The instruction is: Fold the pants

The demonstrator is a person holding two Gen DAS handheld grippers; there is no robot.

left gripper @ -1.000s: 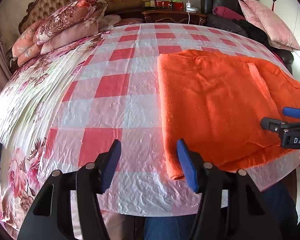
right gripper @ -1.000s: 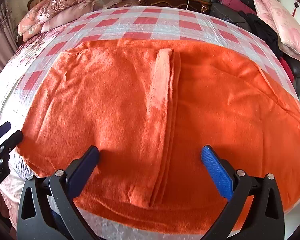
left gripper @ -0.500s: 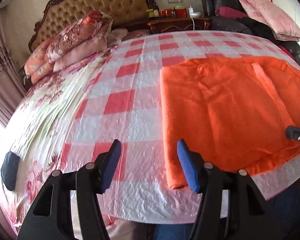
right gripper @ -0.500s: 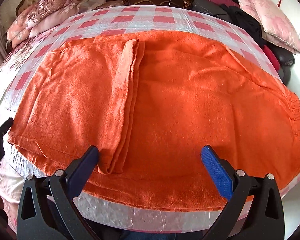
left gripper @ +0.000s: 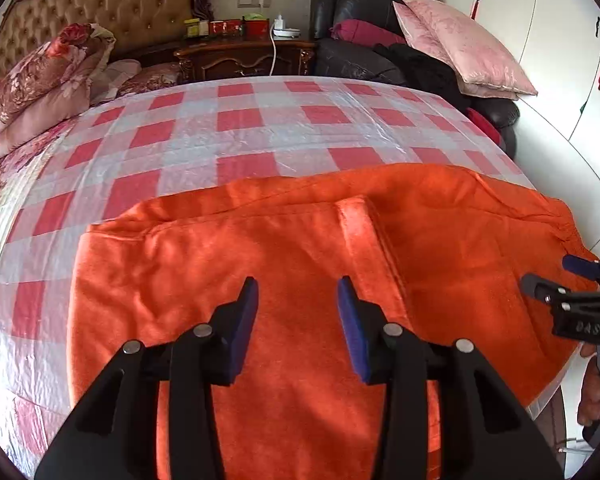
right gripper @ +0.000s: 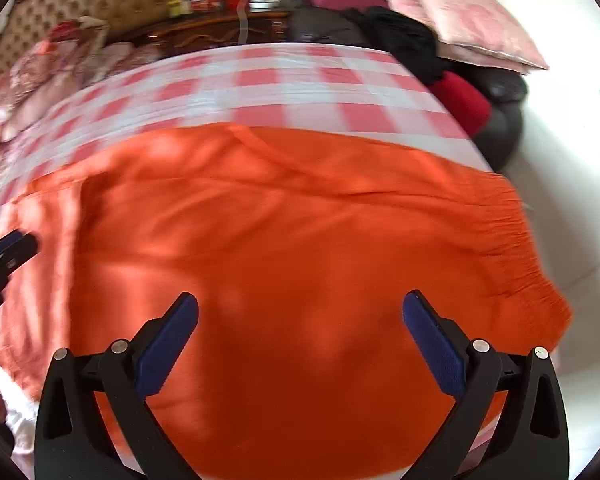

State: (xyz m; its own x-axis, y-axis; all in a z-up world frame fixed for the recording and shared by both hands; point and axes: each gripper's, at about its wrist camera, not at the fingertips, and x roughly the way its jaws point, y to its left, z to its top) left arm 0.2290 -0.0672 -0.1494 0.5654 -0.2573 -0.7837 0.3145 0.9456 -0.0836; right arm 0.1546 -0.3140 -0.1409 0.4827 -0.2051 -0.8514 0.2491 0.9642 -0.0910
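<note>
Orange fleece pants (left gripper: pixel 300 240) lie flat near the front edge of the bed, one leg end folded back as a narrow strip (left gripper: pixel 356 216). My left gripper (left gripper: pixel 296 292) hovers over the middle of the pants. Its jaws are closing with a gap left, and nothing is pinched between the blue pads. My right gripper (right gripper: pixel 300 304) stands wide open above the pants (right gripper: pixel 300 220) towards their gathered waistband (right gripper: pixel 520 236), holding nothing. Each gripper also shows in the other's view: the right gripper (left gripper: pixel 572 280) at the right edge, the left gripper (right gripper: pixel 12 244) at the left edge.
A red-and-white checked plastic sheet (left gripper: pixel 240 140) covers the bed. Floral quilts (left gripper: pixel 40 80) are stacked by the headboard at far left. A wooden nightstand (left gripper: pixel 240 56) and a black sofa with pink cushions (left gripper: pixel 460 44) stand behind. White floor (right gripper: pixel 572 160) lies right of the bed.
Both grippers have swept to the right along the pants. The left one went from the pants' left end to over their middle, and its jaws have narrowed. The right one now faces the waistband end.
</note>
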